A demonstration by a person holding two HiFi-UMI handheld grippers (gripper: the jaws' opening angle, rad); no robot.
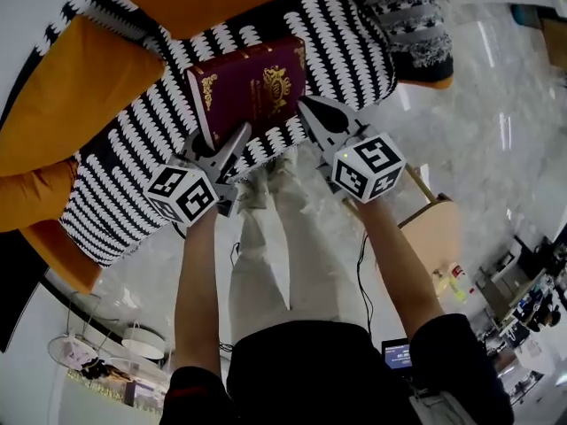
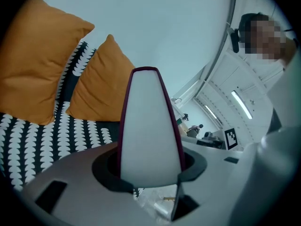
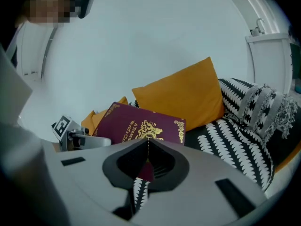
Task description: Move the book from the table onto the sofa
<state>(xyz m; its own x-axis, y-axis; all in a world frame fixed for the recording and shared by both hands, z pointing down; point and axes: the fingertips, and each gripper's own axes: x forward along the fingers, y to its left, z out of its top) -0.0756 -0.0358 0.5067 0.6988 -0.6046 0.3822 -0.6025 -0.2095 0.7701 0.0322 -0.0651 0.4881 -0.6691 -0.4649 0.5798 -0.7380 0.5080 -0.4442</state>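
The book (image 1: 252,85) is a thick hardback with a maroon cover, gold scrollwork at its corners and a gold crest in the middle. It is held flat-side up over the sofa (image 1: 354,42), just ahead of both grippers. Whether it touches the seat cannot be told.

The left gripper (image 1: 232,144) is closed on the book's near corner. In its own view the smooth white block of pages, edged by thin maroon boards, fills the gap between the two grey jaws at about half their spread. The right gripper (image 1: 312,112) has its jaws pressed together into one thin seam, with its tip against the book's other near corner. A sliver of maroon shows in the dark hollow behind the seam (whether the cover is pinched there is unclear).

Beyond the grippers, the sofa wears a woven cover of black with rows of white scallops. Plump, matte orange cushions (image 1: 71,104) lean left of the left gripper and behind the book. Right of the right gripper lies a black-and-white pillow (image 1: 412,25) with a fringed edge. Below the arms are pale, creased trousers (image 1: 275,255) and a glossy, marbled floor (image 1: 496,131).
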